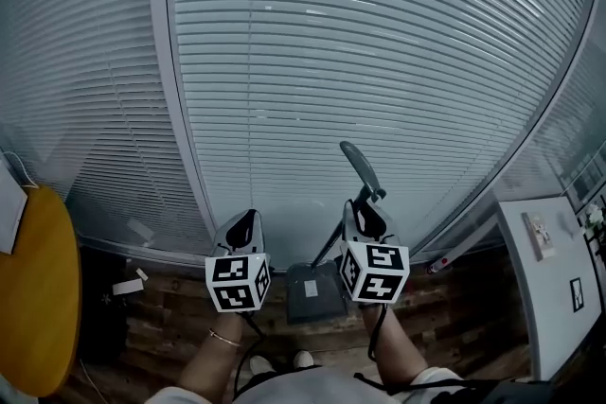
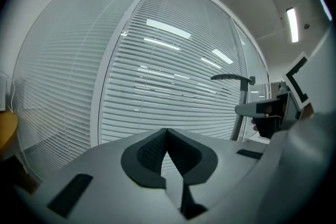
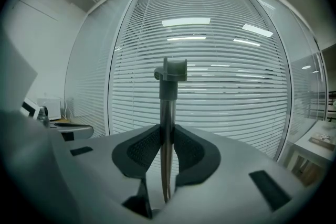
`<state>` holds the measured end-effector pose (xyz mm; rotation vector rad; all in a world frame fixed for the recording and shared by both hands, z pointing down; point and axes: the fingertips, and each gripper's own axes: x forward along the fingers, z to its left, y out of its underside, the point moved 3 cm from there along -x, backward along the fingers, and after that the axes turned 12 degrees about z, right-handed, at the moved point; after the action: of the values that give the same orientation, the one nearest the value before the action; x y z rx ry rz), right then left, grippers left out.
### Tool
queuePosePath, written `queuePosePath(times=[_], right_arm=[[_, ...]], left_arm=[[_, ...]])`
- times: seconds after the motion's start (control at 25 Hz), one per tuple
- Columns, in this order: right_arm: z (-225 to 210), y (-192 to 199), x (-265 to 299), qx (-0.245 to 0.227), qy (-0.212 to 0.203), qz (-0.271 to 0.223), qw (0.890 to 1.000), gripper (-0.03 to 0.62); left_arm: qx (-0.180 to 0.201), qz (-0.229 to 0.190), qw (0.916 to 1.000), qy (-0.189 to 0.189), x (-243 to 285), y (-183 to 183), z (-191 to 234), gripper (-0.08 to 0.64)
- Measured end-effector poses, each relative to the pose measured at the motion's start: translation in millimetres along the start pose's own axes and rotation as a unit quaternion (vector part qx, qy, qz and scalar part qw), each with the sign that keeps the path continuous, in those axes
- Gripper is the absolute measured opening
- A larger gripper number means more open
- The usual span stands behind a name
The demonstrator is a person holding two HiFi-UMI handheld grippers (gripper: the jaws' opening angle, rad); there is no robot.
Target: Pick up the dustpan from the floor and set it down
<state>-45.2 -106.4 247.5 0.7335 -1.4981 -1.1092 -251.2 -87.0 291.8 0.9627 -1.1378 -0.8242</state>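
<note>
The dustpan has a grey pan (image 1: 312, 290) low by the wood floor and a long thin pole that ends in a dark handle (image 1: 360, 167). Whether the pan touches the floor I cannot tell. My right gripper (image 1: 367, 205) is shut on the pole; in the right gripper view the pole (image 3: 167, 113) stands upright between the pads, with the handle top (image 3: 170, 72) above the gripper (image 3: 167, 132). My left gripper (image 1: 248, 219) is beside it to the left, shut on nothing, its tips (image 2: 167, 131) meeting. The handle (image 2: 231, 77) shows to its right.
A glass wall with closed blinds (image 1: 379, 61) and a white frame post (image 1: 180, 109) stands right in front. A yellow round table (image 1: 38, 298) is at the left and a white desk (image 1: 549, 279) at the right. The person's shoes (image 1: 275, 362) are on the wood floor (image 1: 170, 317).
</note>
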Motion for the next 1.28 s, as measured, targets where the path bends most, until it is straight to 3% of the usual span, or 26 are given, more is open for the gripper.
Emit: queuePosePath(times=[0.64,1.28], right_arm=[[8,34,27,-0.010,-0.031,0.029,0.999,0.098],[30,141,92,0.003,-0.032,0.092,0.995,0.098]], left_arm=[[0.004,0.036,0.9990,-0.027,22,29,8,0.017],[-0.020,0.083,0.9952,-0.046,55,121,44,0.017]])
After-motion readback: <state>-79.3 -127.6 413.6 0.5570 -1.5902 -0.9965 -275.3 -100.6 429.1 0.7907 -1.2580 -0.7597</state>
